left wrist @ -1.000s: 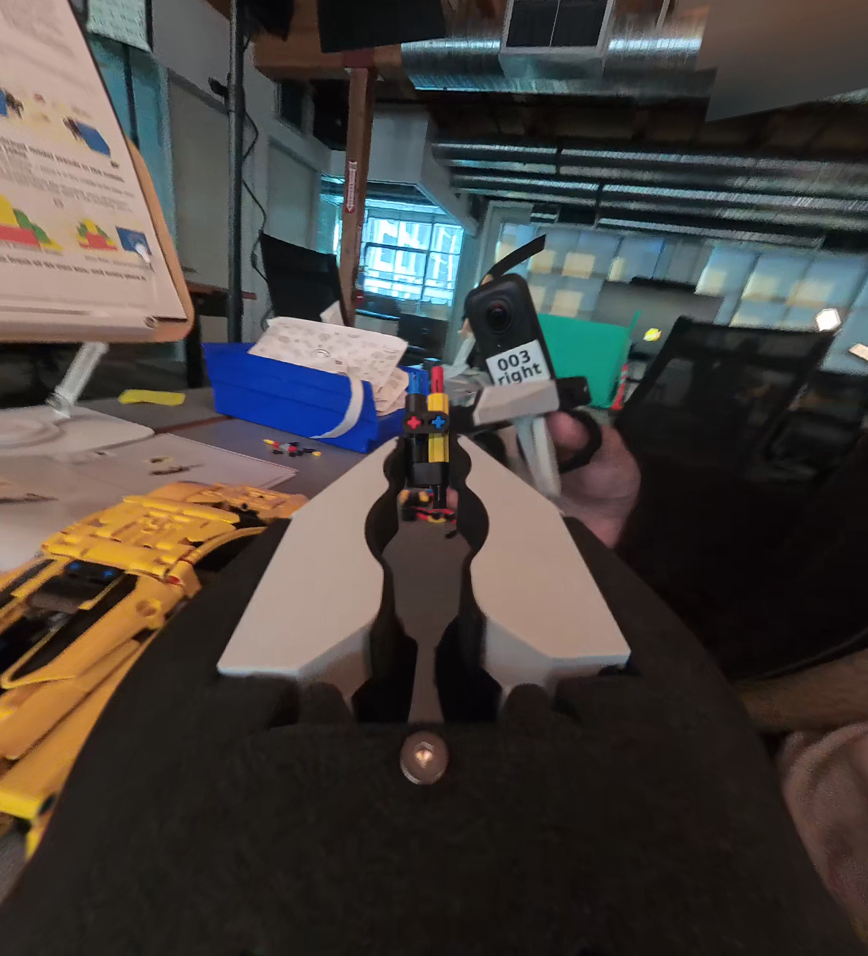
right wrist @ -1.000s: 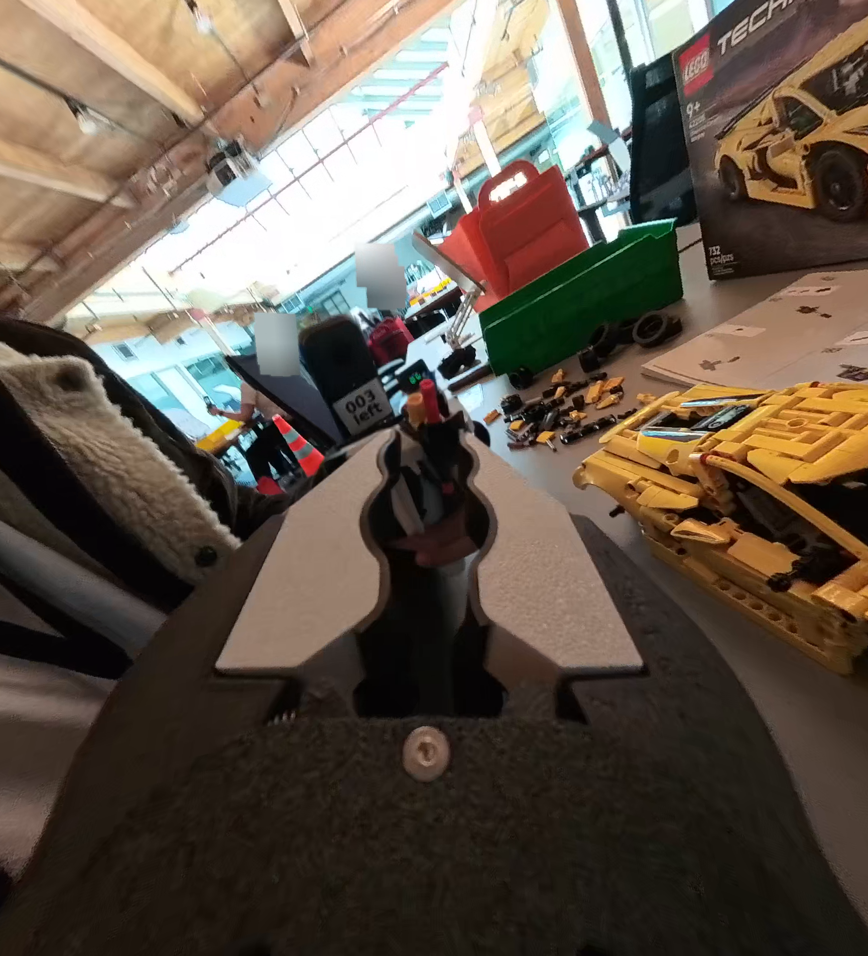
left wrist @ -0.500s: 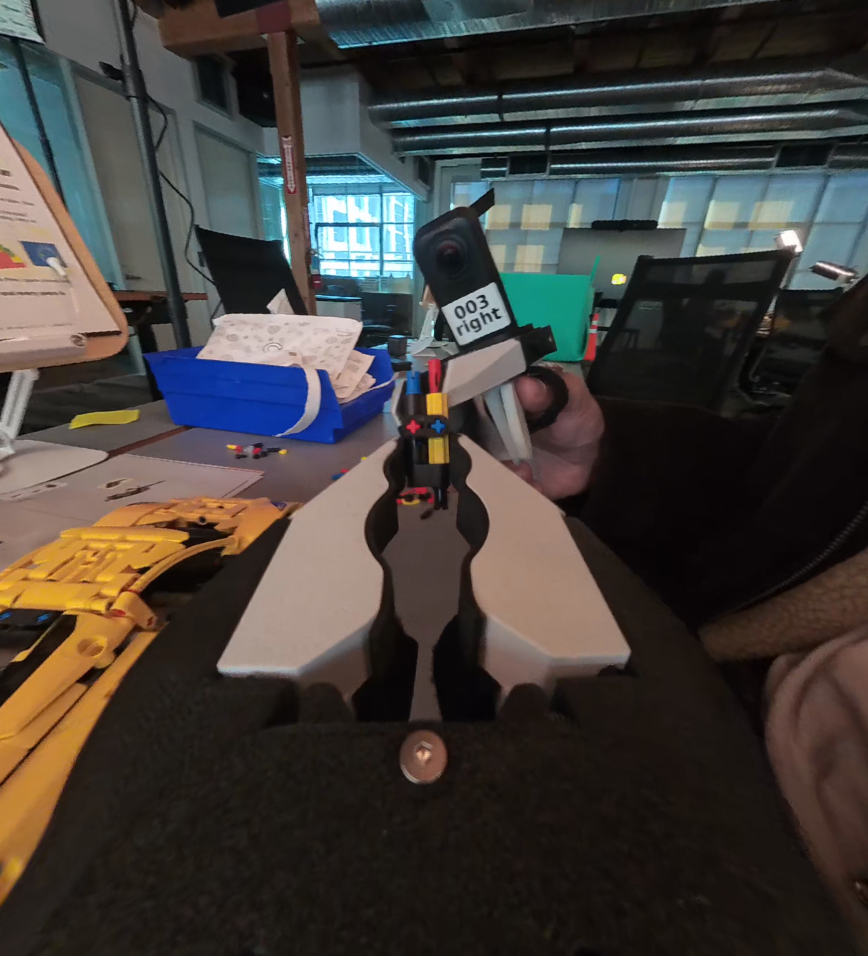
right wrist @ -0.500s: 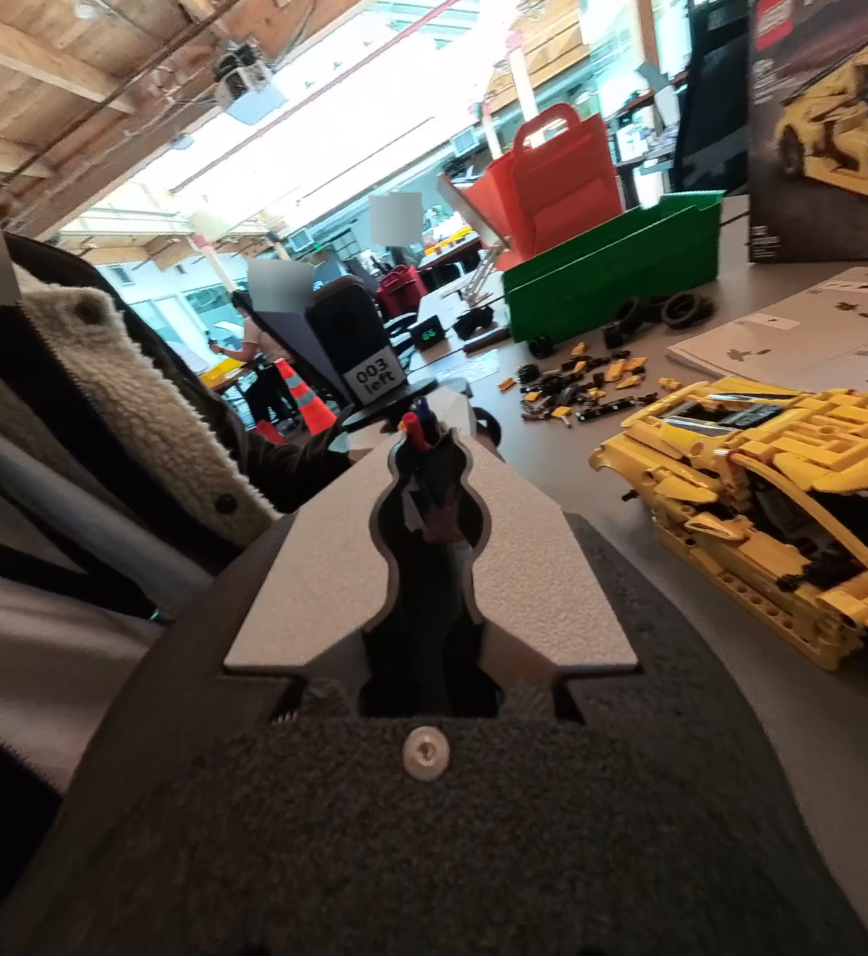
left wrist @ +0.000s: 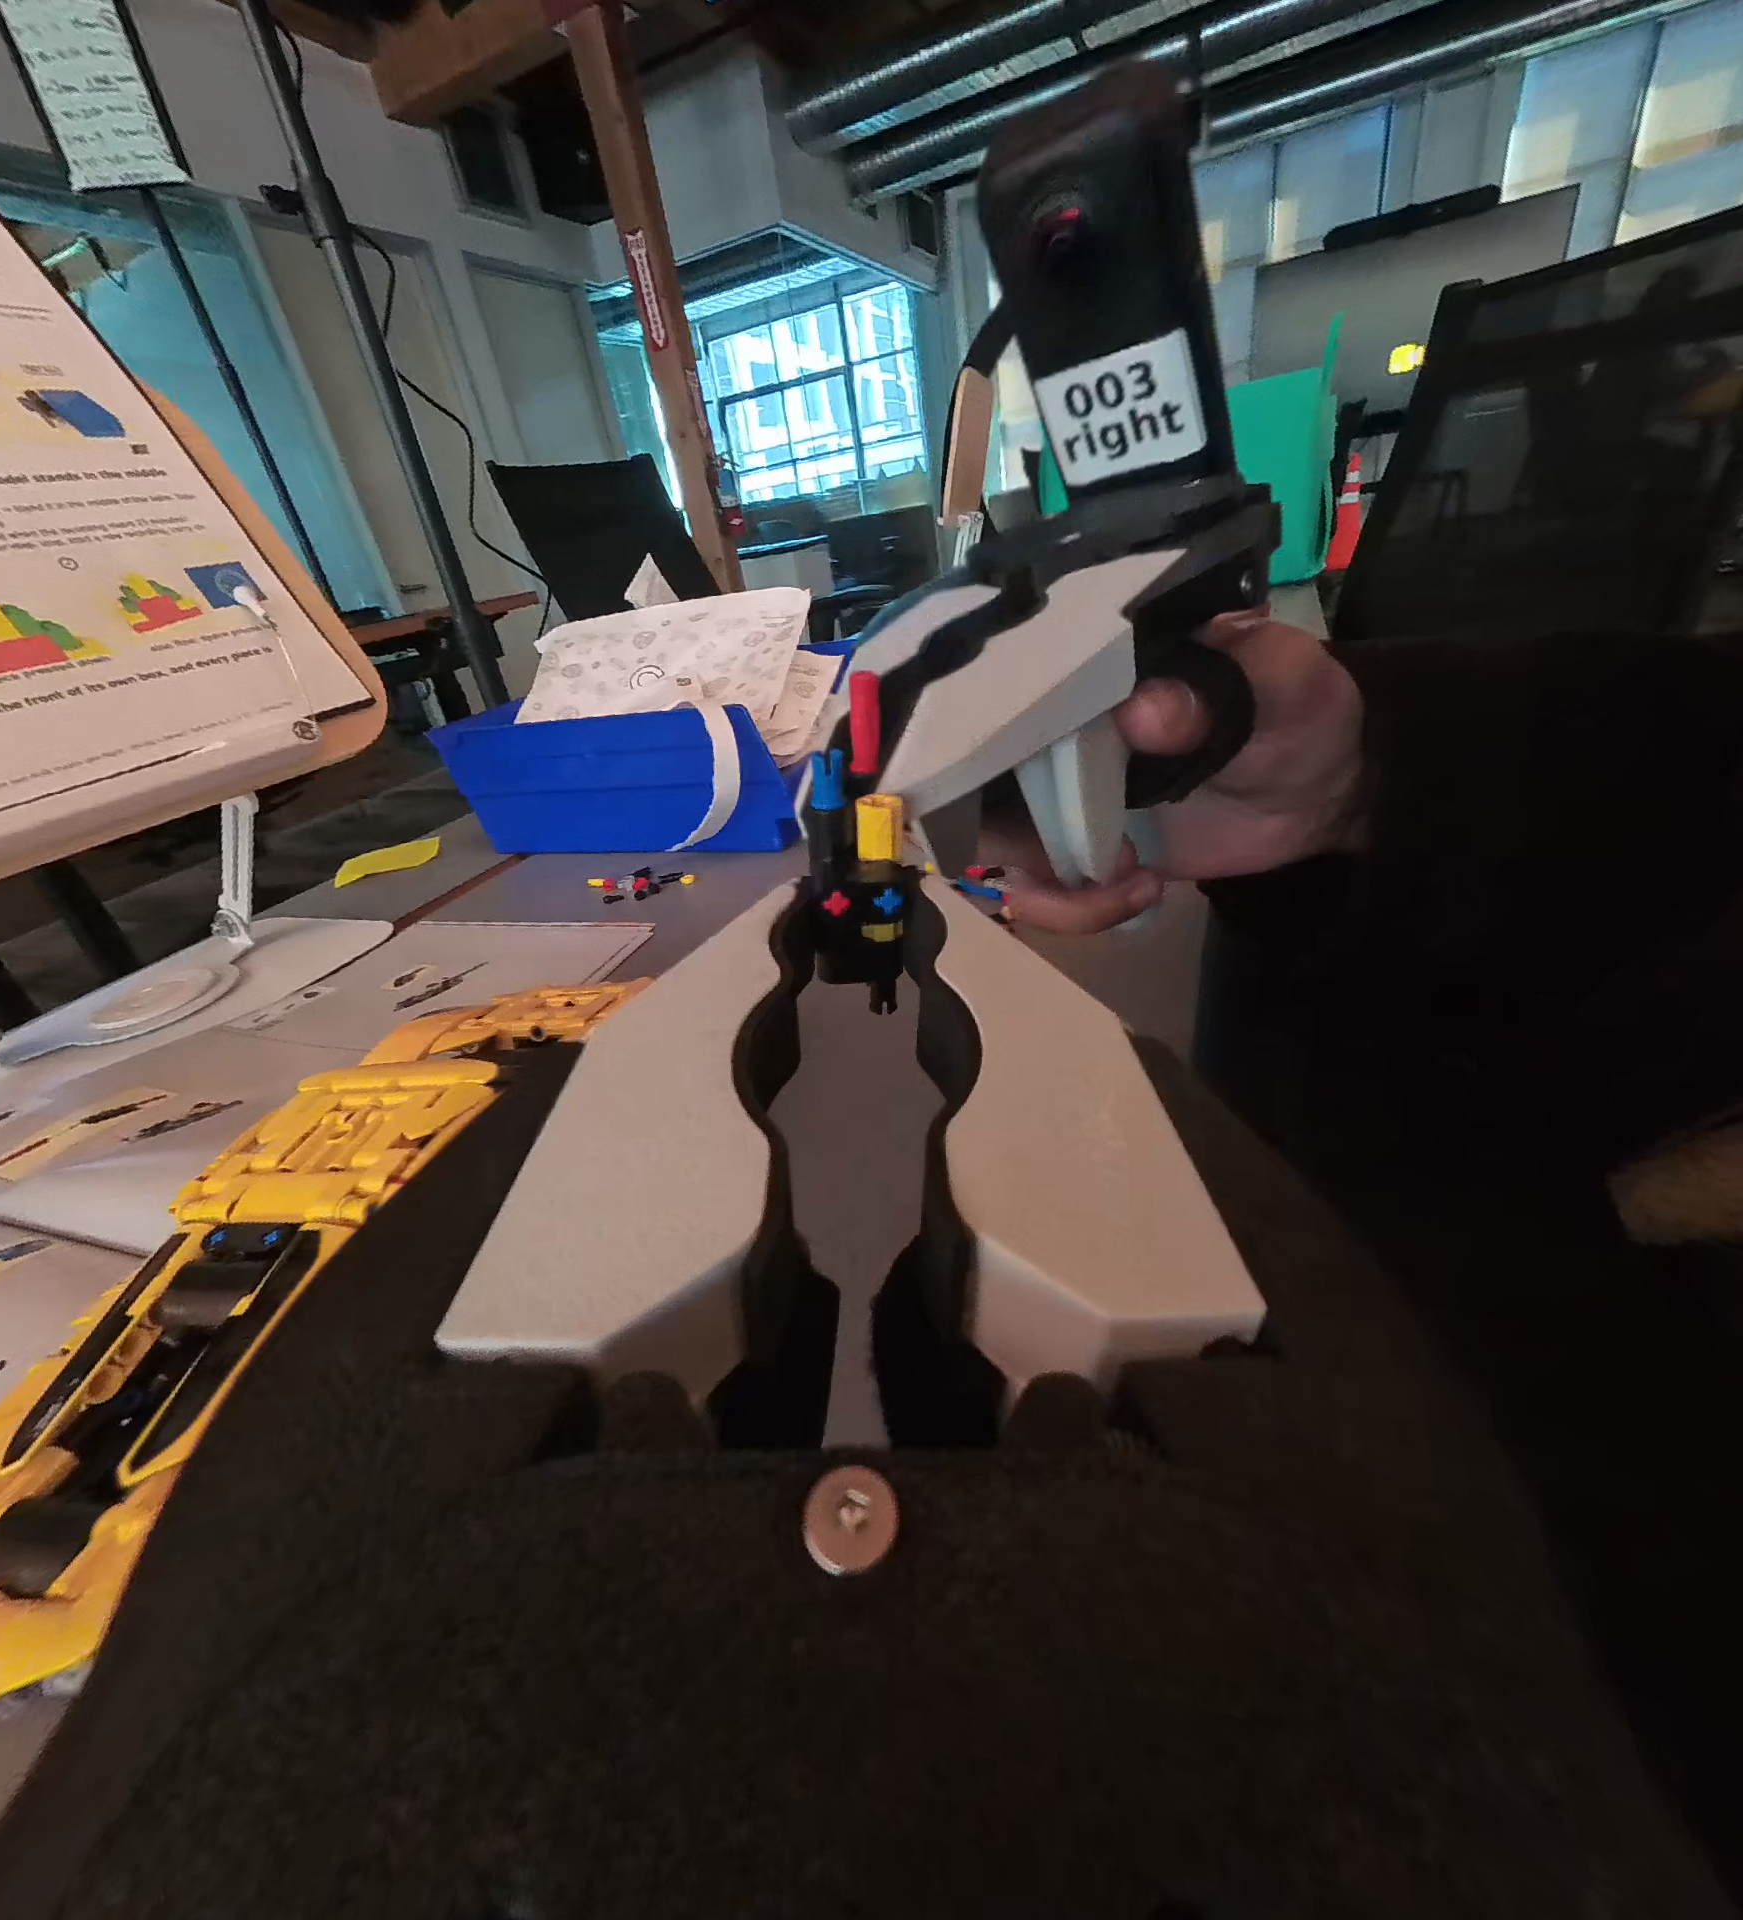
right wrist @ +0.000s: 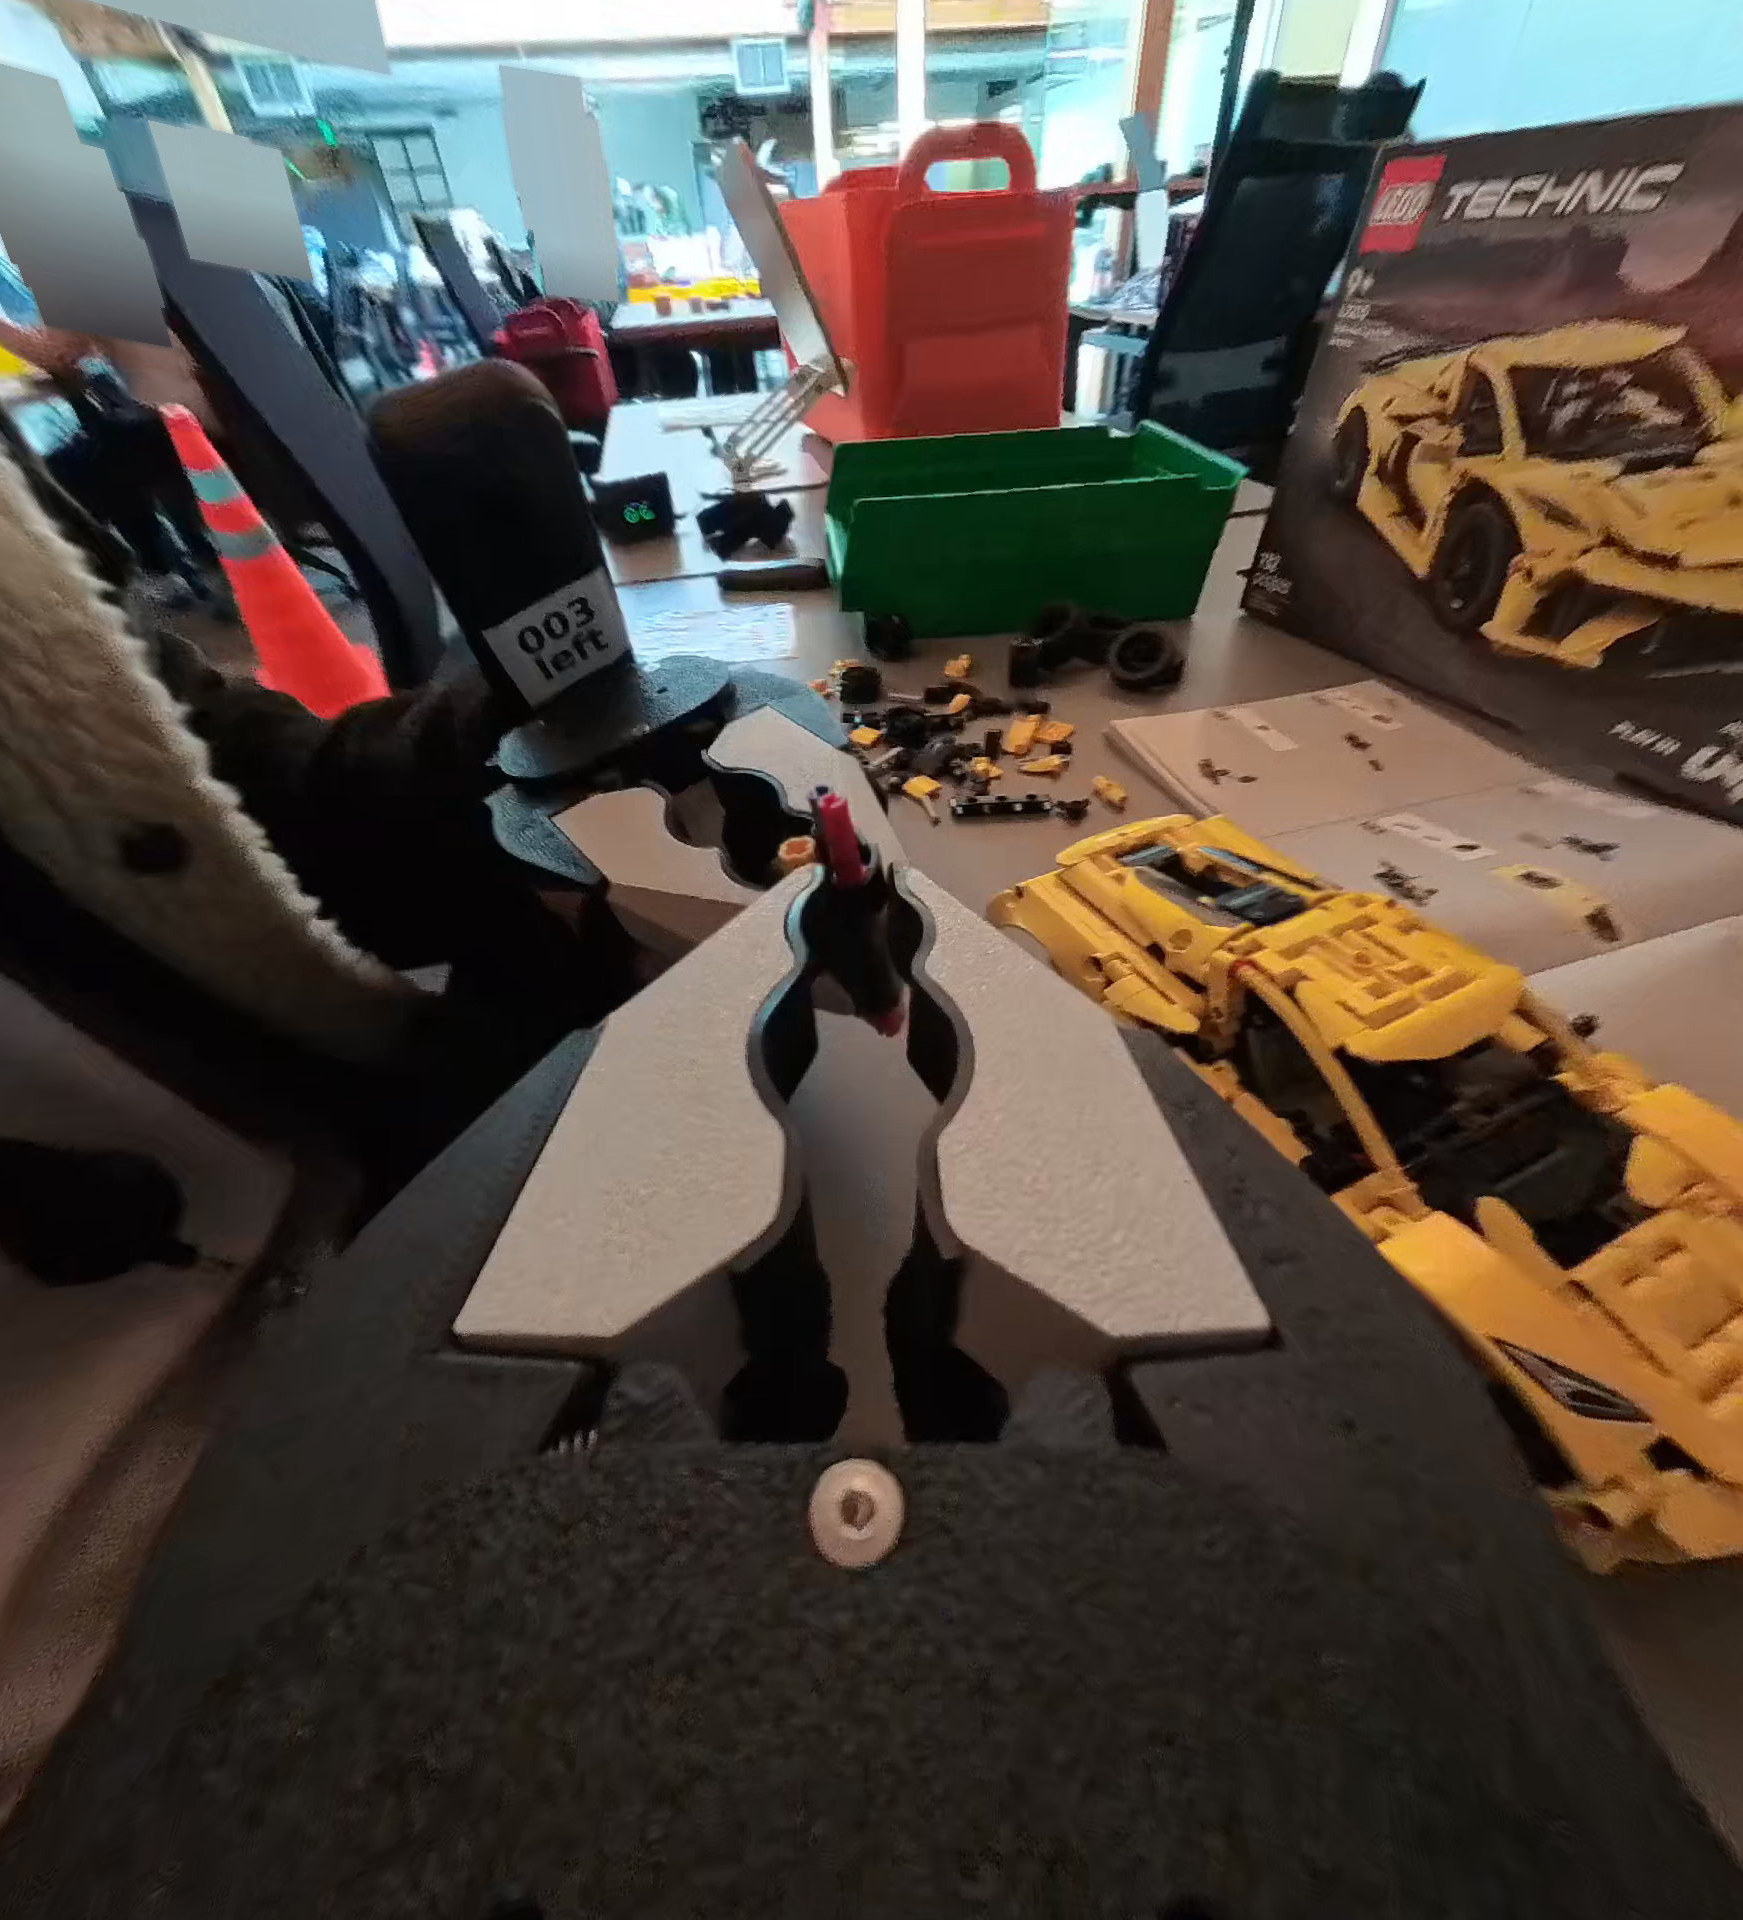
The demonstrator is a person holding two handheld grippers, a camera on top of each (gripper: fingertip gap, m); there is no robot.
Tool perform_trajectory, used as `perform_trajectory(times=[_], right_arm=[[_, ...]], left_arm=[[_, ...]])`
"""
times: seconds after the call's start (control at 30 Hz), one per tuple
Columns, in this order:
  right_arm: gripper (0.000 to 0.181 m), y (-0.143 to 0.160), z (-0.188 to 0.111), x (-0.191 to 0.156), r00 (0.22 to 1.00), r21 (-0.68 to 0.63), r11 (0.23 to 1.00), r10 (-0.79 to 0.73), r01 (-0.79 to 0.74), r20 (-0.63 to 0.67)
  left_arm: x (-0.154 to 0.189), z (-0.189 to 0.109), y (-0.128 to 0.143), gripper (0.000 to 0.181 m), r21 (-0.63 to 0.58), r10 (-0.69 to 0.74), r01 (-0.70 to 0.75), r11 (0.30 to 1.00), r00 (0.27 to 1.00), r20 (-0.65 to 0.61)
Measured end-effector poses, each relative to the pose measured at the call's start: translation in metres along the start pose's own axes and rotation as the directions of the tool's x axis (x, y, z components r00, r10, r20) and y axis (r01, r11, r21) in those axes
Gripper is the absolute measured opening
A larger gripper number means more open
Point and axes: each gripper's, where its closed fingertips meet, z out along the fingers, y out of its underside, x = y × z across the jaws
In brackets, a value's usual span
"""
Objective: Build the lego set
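We hold both tools up off the worktop (right wrist: pixel 950 665), tips close together. Left tool (left wrist: pixel 862 914) is pinched on a small black sub-assembly (left wrist: pixel 859 925) with red and blue cross-holes and a blue pin and yellow peg standing out of its top; gripping it low probably leaves those tops free. Right tool (right wrist: pixel 851 894) is nipped narrow on a red axle (right wrist: pixel 839 831), gripped partway along so one end projects past the tips. In the left wrist view the axle hangs just above the sub-assembly, apparently not yet seated.

Yellow car (right wrist: pixel 1418 1091) rests on the worktop to our right, part-built, beside the open instruction booklet (right wrist: pixel 1366 790). Loose parts (right wrist: pixel 960 748) lie near the green bin (right wrist: pixel 1023 530).

Judgement: we're joining the pieces in the air for freer alignment.
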Motion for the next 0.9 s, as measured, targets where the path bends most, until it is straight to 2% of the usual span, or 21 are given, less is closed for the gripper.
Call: perform_trajectory(times=[0.07,0.33,0.4,0.5,0.7,0.73,0.8,0.9], right_arm=[[0.008,-0.001,-0.001,-0.001,0.998,-0.013,0.998,-0.058,0.058,-0.015],[0.009,0.0,-0.003,-0.009,0.995,-0.01,0.999,0.042,-0.041,0.094],[0.009,0.001,-0.004,-0.008,0.996,-0.006,1.0,0.019,-0.018,0.087],[0.007,0.005,-0.005,0.002,0.997,-0.045,0.996,-0.078,0.078,0.006],[0.007,0.001,-0.005,0.002,0.998,-0.028,0.998,-0.054,0.055,0.017],[0.007,0.0,-0.005,0.002,0.996,-0.032,0.995,-0.091,0.091,0.005],[0.006,0.002,-0.006,0.004,0.965,-0.068,0.965,-0.256,0.252,-0.054],[0.007,-0.006,-0.006,0.007,0.844,-0.079,0.859,-0.511,0.505,-0.164]], left_arm=[[0.001,-0.001,-0.001,0.016,0.007,-0.016,0.016,1.0,1.0,-0.014],[0.008,-0.002,-0.003,0.016,0.006,-0.026,0.026,1.0,0.998,-0.063],[0.007,-0.002,-0.002,0.016,0.0,-0.01,0.01,1.0,0.999,-0.047],[-0.001,-0.002,-0.003,0.016,-0.003,0.031,-0.031,1.0,0.999,0.013],[-0.003,-0.002,-0.006,0.016,0.014,0.085,-0.086,0.996,0.995,0.056],[-0.003,-0.001,-0.006,0.016,0.019,0.082,-0.083,0.996,0.995,0.055],[-0.004,0.0,-0.002,0.016,0.005,0.055,-0.056,0.998,0.997,0.056],[-0.012,-0.002,-0.002,0.022,0.002,-0.02,0.02,1.0,0.997,0.071]])
